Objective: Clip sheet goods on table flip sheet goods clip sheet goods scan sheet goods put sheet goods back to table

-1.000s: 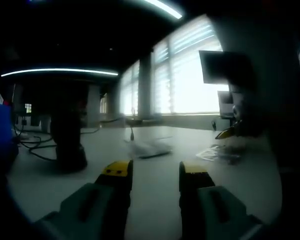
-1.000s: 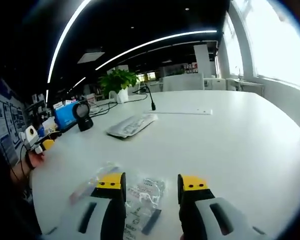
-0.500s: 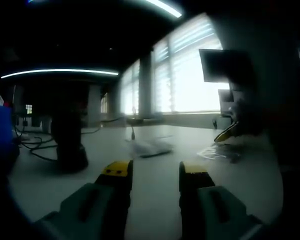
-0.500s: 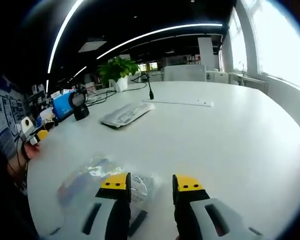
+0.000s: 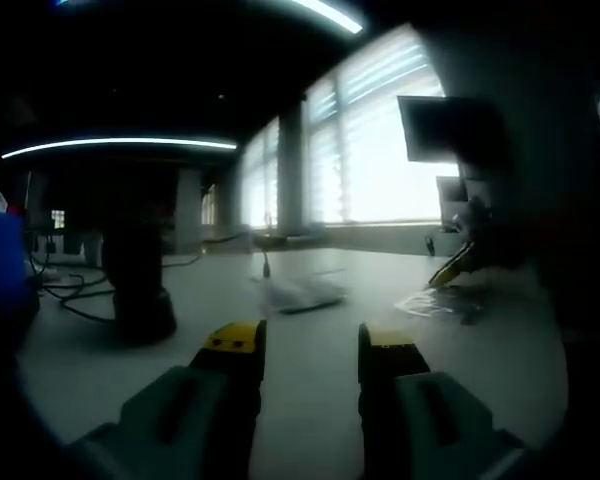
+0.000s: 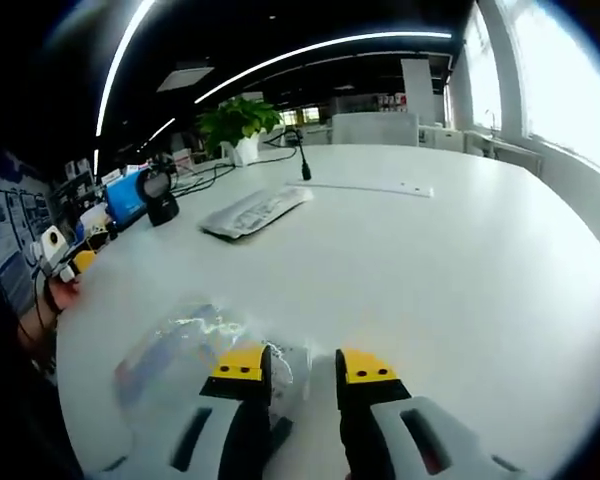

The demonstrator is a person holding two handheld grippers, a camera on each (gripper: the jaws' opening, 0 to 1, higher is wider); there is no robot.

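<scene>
sheet goods (image 6: pixel 185 345) on white table (image 6: pixel 460 260) | right gripper (image 6: pixel 302 365) narrowing, empty | left gripper (image 5: pixel 308 340) parted

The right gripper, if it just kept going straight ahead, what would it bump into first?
Probably the clear plastic bag lying on the white table. The right gripper is right at its edge, jaws a little apart. The bag sits slightly left of the line, so it might only graze it, then meet bare table.

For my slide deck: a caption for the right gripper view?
Right gripper closing over a clear plastic packet on the white table.
</scene>
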